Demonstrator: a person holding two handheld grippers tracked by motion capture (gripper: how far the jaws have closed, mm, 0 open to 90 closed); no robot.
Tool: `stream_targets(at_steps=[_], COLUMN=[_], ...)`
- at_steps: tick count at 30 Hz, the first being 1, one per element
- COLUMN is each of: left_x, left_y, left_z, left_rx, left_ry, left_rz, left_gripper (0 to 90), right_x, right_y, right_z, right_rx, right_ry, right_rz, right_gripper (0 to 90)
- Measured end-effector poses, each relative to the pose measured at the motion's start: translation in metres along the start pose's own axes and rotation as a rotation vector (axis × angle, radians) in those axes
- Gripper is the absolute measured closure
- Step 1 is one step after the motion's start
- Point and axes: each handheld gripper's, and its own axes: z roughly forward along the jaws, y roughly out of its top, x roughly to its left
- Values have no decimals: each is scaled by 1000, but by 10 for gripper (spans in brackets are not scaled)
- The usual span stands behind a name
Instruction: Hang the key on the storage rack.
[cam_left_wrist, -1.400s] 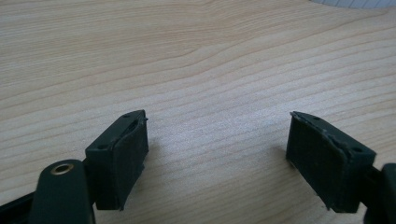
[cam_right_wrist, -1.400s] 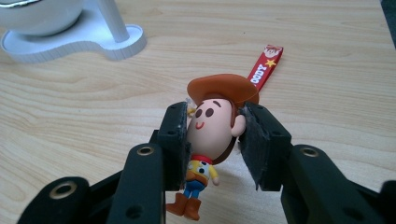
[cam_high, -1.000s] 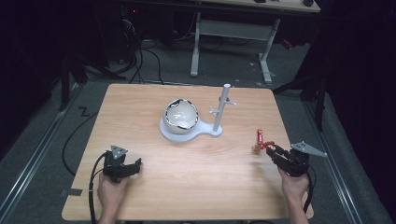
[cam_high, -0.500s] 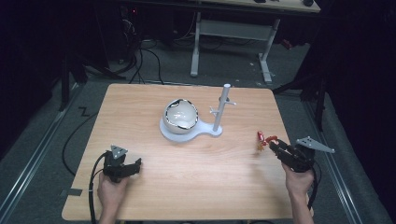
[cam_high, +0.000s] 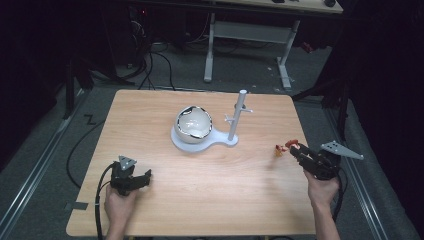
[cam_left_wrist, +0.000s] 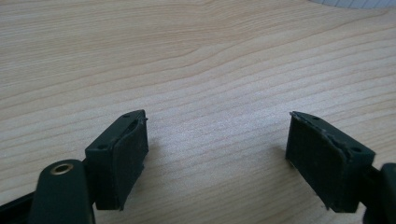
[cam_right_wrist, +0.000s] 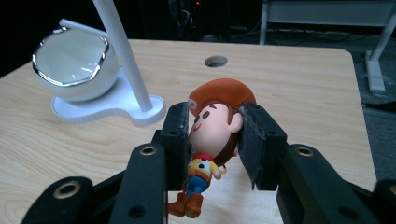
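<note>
With the right gripper (cam_right_wrist: 212, 140) pinching the toy (cam_right_wrist: 212, 140) by its head, left gripper (cam_left_wrist: 219, 154) spread idle, next move looks like carrying it toward the bowl (cam_high: 194, 123) at 10 o'clock.

On my desk (cam_high: 165, 200), pale wood grain with rounded corners, a white stand (cam_high: 200, 142) sits a little beyond the middle. Its flat base carries a white bowl-like globe (cam_high: 193, 122) with a jagged dark-edged opening, and just beside the globe a thin white post (cam_high: 236, 115) rises upright with short pegs sticking out. I see a round hole (cam_right_wrist: 215, 61) through the desktop near the far edge. Past the desk, on the grey floor, stands a white-legged table frame (cam_high: 250, 45), with dark cables (cam_high: 160, 60) trailing nearby.
</note>
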Motion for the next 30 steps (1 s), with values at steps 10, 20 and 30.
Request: stream_targets(at_steps=[10,20,30], left_x=[0,0,0], left_y=[0,0,0], left_z=[0,0,0], left_rx=[0,0,0], left_ry=[0,0,0], left_rz=[0,0,0], left_gripper=[213,213,213], right_x=[3,10,22], right_y=[11,25,42], right_z=[-8,-11,-6], right_rx=[-36,-62,-68], right_ry=[9,17,41], right_rz=[-14,-50,-100], right_gripper=[647,648,649])
